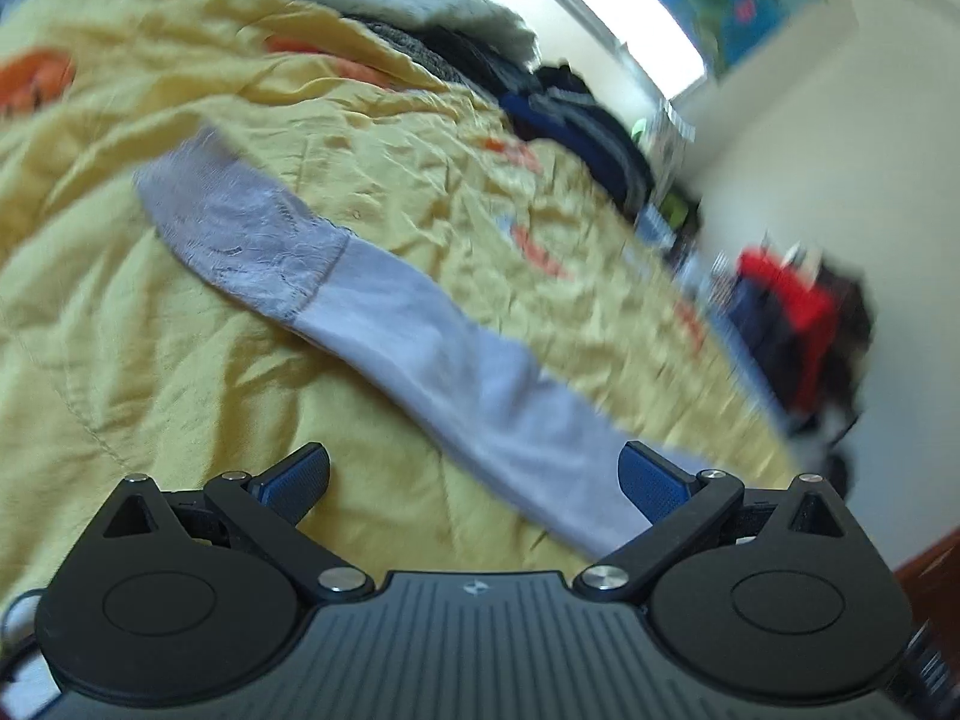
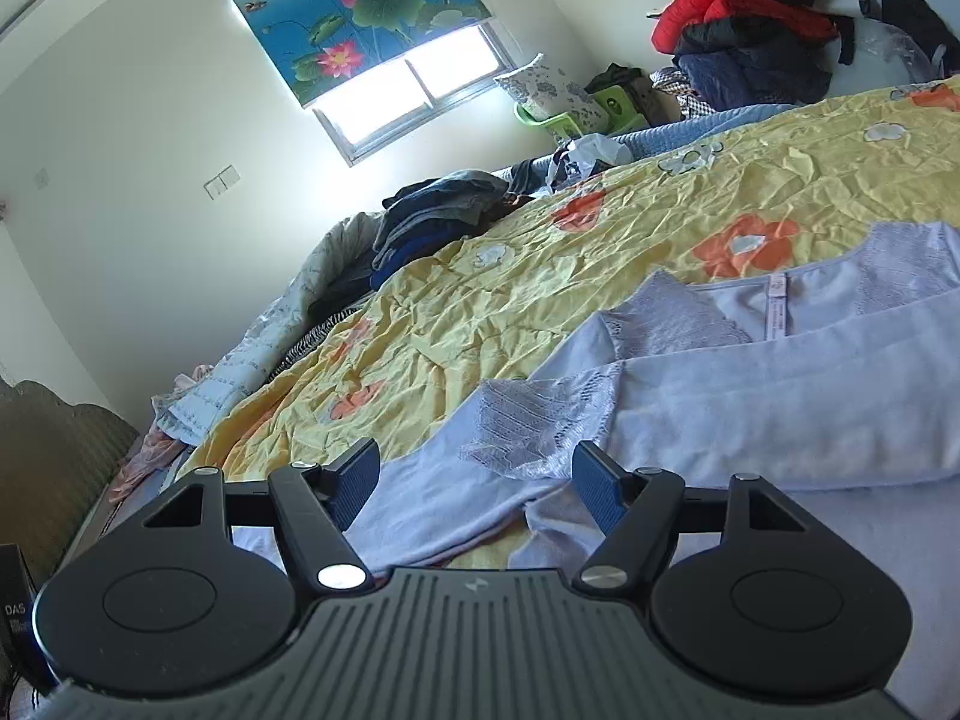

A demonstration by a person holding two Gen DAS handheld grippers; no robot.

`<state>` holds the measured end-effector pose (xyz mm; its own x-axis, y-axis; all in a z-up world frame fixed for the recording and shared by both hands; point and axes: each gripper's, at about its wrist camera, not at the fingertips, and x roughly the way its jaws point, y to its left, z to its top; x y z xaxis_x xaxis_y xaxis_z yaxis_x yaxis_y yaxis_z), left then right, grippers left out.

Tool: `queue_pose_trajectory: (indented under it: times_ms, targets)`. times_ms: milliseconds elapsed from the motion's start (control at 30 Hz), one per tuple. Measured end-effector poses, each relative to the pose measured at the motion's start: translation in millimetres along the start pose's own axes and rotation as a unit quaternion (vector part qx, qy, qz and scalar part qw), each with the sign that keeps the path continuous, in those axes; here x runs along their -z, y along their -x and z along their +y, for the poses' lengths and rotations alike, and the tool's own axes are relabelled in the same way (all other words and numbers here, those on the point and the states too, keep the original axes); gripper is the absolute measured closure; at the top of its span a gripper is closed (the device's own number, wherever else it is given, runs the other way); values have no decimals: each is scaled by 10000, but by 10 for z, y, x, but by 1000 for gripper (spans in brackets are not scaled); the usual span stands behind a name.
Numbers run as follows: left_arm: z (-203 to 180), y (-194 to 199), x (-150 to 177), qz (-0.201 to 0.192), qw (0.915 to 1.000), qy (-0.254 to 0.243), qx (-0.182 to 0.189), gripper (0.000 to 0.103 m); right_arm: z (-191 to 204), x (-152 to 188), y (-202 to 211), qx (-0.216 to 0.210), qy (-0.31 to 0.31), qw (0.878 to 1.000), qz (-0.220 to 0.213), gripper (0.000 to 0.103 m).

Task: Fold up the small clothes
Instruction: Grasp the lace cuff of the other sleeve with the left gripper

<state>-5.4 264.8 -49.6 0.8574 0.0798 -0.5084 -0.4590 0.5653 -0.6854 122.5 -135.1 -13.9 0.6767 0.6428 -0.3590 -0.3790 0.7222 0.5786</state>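
Pale lilac garment spread flat on the yellow flowered quilt of the bed, lace sleeve folded across the body, neckline and label toward the upper right in the right wrist view.

Right hand-held gripper tilted gently downward over the near edge of the garment, view canted; blue pads spread moderately wide, plain cloth and lace edge lying below between them, nothing pinched.

Left hand-held gripper likewise angled down, view rolled and blurred; jaws wide apart, nothing clamped. Sleeve stretched diagonally across the quilt, its plain end passing just beside the right-side pad; contact there impossible to tell.

Heap of dark clothes at the far edge of the bed, red jacket beyond, lotus-print blind over the window.
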Motion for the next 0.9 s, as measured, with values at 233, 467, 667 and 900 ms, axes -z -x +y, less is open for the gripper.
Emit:
queue_pose_trajectory:
  times_ms: [233,467,667,900]
  targets:
    - [313,-147,-264,-240,9938,870,651,0,-26,81,75,104,27,9999,15,31]
    - [354,-302,-521,-546,9904,1155,518,0,-33,130,119,154,20,9999,38,31]
    - [378,-394,-632,-717,9862,1450,358,2,-59,121,250,183,10,9998,-85,31]
    - [498,-547,-609,-345,9850,1690,-5,80,-109,127,424,317,88,9993,-202,31]
